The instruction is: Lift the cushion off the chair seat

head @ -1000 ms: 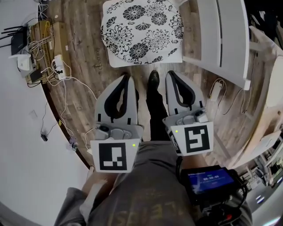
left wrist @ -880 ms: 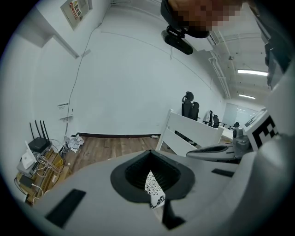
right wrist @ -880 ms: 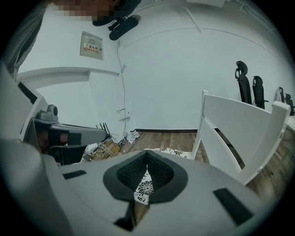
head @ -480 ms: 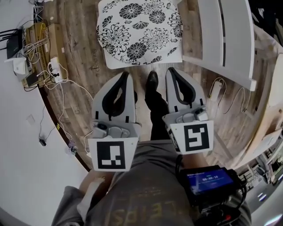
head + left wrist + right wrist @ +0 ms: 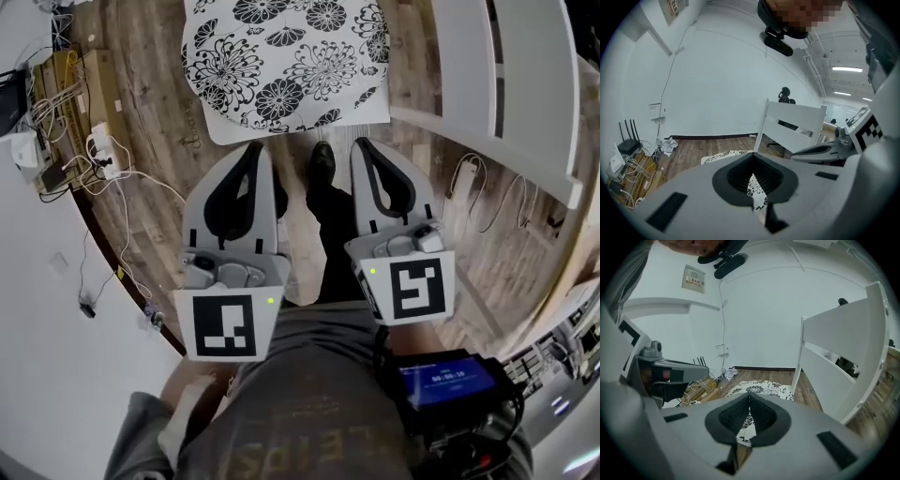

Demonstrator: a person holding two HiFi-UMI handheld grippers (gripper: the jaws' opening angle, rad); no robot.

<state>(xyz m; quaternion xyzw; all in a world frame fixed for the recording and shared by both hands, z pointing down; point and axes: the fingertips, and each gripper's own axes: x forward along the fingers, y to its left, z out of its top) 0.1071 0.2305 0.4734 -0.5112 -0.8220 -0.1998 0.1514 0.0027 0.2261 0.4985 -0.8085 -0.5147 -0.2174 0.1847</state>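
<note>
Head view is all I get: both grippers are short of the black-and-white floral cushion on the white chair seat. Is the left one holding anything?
Observer: No. In the left gripper view the left gripper is shut tip to tip and empty. The black-and-white floral cushion shows beyond its jaws.
Operator: And the right one?
Observer: The right gripper is shut and empty too, with the cushion ahead of it.
Operator: Anything behind the chair?
Observer: The left gripper view shows what looks like a black office chair behind the white slatted chair back.
</note>
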